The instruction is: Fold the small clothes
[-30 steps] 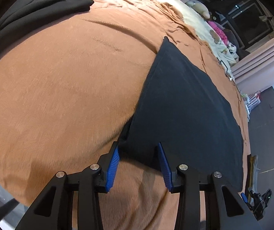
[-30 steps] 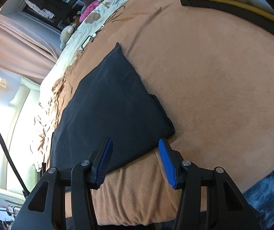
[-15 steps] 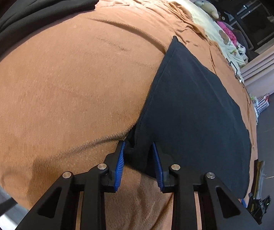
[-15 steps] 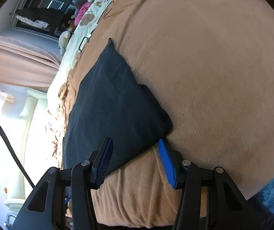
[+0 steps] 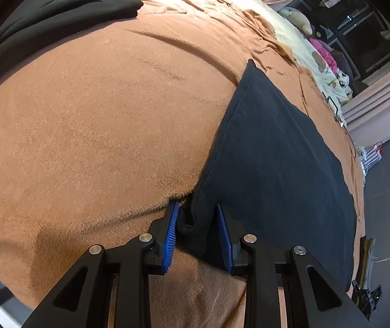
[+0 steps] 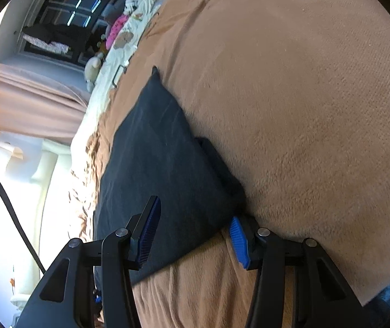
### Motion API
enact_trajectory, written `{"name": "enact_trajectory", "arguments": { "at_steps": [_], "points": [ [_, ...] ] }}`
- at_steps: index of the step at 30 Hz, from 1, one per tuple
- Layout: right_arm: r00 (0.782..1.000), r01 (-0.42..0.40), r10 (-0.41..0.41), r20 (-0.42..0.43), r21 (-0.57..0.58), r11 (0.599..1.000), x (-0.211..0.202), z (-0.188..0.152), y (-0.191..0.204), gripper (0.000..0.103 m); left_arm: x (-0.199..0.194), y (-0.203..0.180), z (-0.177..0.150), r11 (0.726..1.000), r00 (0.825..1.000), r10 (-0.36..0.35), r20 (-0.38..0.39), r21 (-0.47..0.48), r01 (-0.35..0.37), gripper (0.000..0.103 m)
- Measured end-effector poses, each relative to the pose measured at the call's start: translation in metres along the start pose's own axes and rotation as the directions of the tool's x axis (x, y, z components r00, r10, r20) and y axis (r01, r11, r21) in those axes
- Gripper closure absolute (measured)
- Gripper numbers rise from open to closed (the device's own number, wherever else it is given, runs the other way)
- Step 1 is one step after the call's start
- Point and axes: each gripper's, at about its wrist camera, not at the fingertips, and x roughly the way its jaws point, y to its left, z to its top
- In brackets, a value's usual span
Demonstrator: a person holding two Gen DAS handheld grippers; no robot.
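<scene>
You are working a black garment (image 5: 274,153) that is lying flat on the tan blanket (image 5: 99,114) covering the bed, its far corner pointing toward the windows and its near edge running between your two tools. Your left gripper (image 5: 197,220) has just been closing: a second ago its blue pads were standing wide on either side of the near left corner, and now they are drawn in against the bunched hem, so you are pinching that corner of the cloth between them. Your right gripper (image 6: 193,218) is lagging behind. It has been coming down and rolling toward the near right corner, and its jaws are standing apart, with one finger (image 6: 148,227) lying over the top of the fabric and the other finger (image 6: 238,240) down at the blanket just beside the edge, where a darker under-layer is peeking out; no pad is pressing the cloth there yet. That is leaving you with only one corner secured, so lifting now would likely drag the garment askew. The next fold probably needs the right jaws closing on both layers at that corner before you are raising the near edge and carrying it toward the far corner. Other dark clothing (image 5: 58,8) is waiting at the far left of the bed, well apart from this piece.
</scene>
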Motion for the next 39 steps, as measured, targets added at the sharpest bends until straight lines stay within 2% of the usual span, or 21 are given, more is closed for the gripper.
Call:
{"name": "enact_trajectory", "arguments": {
  "at_steps": [2,3,4,5,7,10,12,20,27,30,33,35,37,38,39],
  "points": [
    [1.0,0.008,-0.007,0.022,-0.006,1.0,0.001,-0.002,0.001,0.068,0.0,0.0,-0.001,1.0,1.0,-0.003,0.006,0.001,0.003,0.073],
    [0.999,0.02,-0.02,0.027,-0.008,1.0,0.001,-0.004,0.0,0.08,-0.001,0.0,-0.001,1.0,1.0,-0.004,0.01,0.002,0.004,0.074],
    [0.999,0.029,-0.028,0.028,-0.007,1.0,0.002,-0.005,0.0,0.093,-0.002,0.0,0.0,1.0,1.0,0.005,0.016,0.005,-0.005,0.082],
    [0.999,0.028,-0.028,0.027,-0.005,1.0,0.002,-0.006,0.0,0.098,-0.003,0.001,0.0,1.0,1.0,0.008,0.023,0.005,-0.009,0.088],
    [0.999,0.03,-0.029,0.032,-0.029,0.999,-0.001,-0.008,0.008,0.101,-0.007,0.001,0.001,1.0,0.999,-0.003,0.037,-0.007,0.004,0.094],
    [0.996,0.066,-0.06,0.06,-0.1,0.993,-0.013,-0.011,0.027,0.103,-0.019,-0.006,0.003,1.0,0.997,0.002,0.072,0.02,-0.004,0.096],
    [0.994,0.084,-0.076,0.075,-0.1,0.991,-0.019,-0.014,0.037,0.103,-0.029,-0.012,0.006,0.999,0.996,0.006,0.092,0.048,-0.01,0.096],
    [0.992,0.102,-0.09,0.085,-0.143,0.985,-0.04,-0.044,0.066,0.103,-0.07,-0.022,0.013,0.997,0.991,-0.01,0.131,0.071,0.0,0.097],
    [0.992,0.116,-0.104,0.077,-0.183,0.976,-0.061,-0.055,0.057,0.103,-0.098,-0.005,0.0,0.997,0.99,-0.04,0.136,0.067,0.031,0.097],
    [0.99,0.14,-0.131,0.055,-0.22,0.965,-0.056,-0.055,0.062,0.102,-0.096,-0.001,-0.006,0.997,0.992,-0.044,0.118,0.069,0.036,0.097],
    [0.986,0.164,-0.161,0.034,-0.248,0.955,-0.058,-0.059,0.071,0.101,-0.087,0.008,-0.009,0.996,0.994,-0.087,0.066,0.021,0.086,0.096],
    [0.982,0.191,-0.183,0.057,-0.293,0.937,-0.065,-0.058,0.084,0.099,-0.084,0.008,-0.011,0.999,0.997,-0.05,0.058,0.015,0.049,0.096],
    [0.976,0.219,-0.202,0.086,-0.323,0.921,-0.075,-0.059,0.095,0.088,-0.084,0.009,-0.012,1.0,0.998,-0.025,0.059,0.018,0.024,0.092],
    [0.973,0.231,-0.207,0.105,-0.338,0.913,-0.081,-0.06,0.099,0.081,-0.082,0.011,-0.013,0.999,0.997,-0.047,0.055,0.016,0.046,0.08],
    [0.969,0.244,-0.214,0.122,-0.353,0.903,-0.085,-0.062,0.106,0.061,-0.081,0.013,-0.015,0.997,0.996,-0.076,0.048,0.011,0.076,0.071]
  ]
}}
